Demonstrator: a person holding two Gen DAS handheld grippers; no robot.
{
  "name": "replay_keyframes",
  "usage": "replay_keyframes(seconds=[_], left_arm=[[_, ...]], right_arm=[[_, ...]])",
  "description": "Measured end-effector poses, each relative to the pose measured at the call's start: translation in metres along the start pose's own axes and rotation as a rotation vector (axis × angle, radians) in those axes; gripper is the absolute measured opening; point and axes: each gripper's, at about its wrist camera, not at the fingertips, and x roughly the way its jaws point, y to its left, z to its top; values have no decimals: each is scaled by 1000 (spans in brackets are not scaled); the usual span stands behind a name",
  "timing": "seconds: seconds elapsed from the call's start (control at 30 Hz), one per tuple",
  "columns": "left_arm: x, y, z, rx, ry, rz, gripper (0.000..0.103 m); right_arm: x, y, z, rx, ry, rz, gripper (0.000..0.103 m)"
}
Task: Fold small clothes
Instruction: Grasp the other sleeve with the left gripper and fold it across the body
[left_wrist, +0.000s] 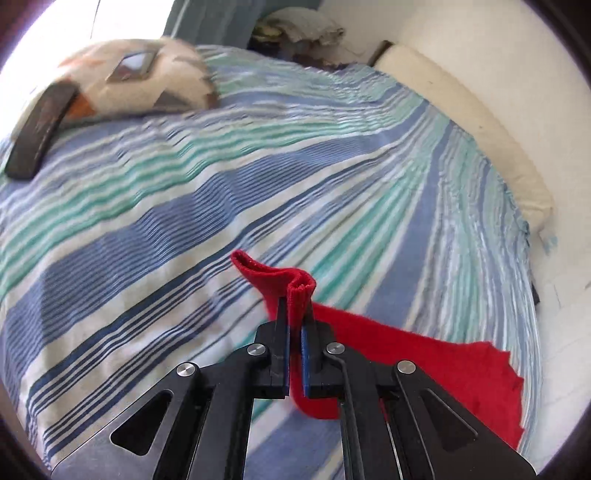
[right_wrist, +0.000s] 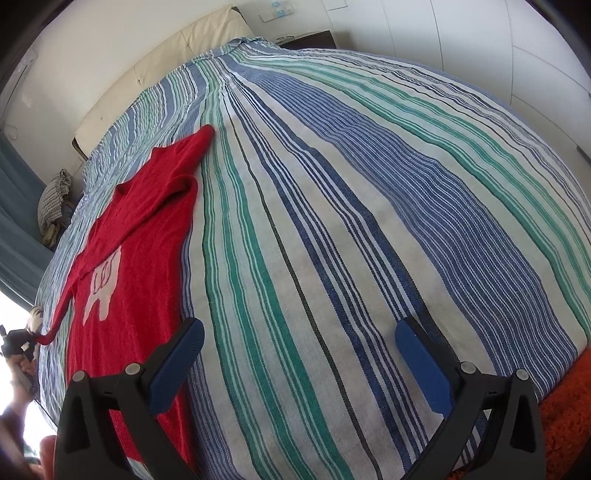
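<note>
Because the left gripper is clenched on the ribbed cuff of the red sweater, the left wrist view shows that sleeve end bunched and lifted above the striped bedspread, while the rest of the garment trails away behind the fingers; I judge the cuff is held so that the sleeve can be carried over the body. A patterned pillow lies far from the sweater, at the head of the bed. In the right wrist view, the red sweater lies flat with its white emblem up, one sleeve stretched toward the left gripper at the bed edge. The right gripper hangs released beside the sweater's hem, grasping nothing, probably waiting to pin or take the hem.
</note>
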Motion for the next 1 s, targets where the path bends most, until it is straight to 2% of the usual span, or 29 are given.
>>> replay_keyframes(seconds=[0.1,0.17,0.23,0.3,0.37,0.43,0.47,0.5,0.53,0.63,0.73,0.87,0.93,1.0], left_arm=[[-38,-96,3,198,-50,-138,3],[-63,-168,-8,330,-75,-250,3],[-81,-236,-29,447,-85,-365,3],[-89,-295,-57,541,-62,-464,3],[-88,-340,-89,610,-26,-529,5],[-78,-371,-126,674,29,-545,16],[-71,-380,-145,699,63,-539,43],[-64,-384,-163,719,97,-526,72],[-58,-382,-181,733,116,-509,78],[-47,-353,-220,775,197,-490,77],[-47,-292,-235,779,220,-438,77],[-36,-209,-220,767,203,-259,75],[-23,-184,-206,780,191,-174,69],[-10,-173,-199,788,195,-147,65]], right_arm=[[1,-1,1,8,5,8,102],[2,-2,1,9,8,10,102],[1,-2,0,10,8,12,102],[0,-4,1,13,6,19,102],[-1,-6,0,23,3,28,102],[-2,-7,0,28,2,35,102],[-2,-7,0,28,2,37,102],[-2,-7,0,27,2,38,102],[-2,-7,0,27,3,39,102],[-3,-8,0,30,3,46,102],[-4,-10,-1,39,5,58,102],[-2,-11,-1,41,11,56,103],[0,-9,0,35,15,47,103],[2,-7,0,26,16,36,103]])
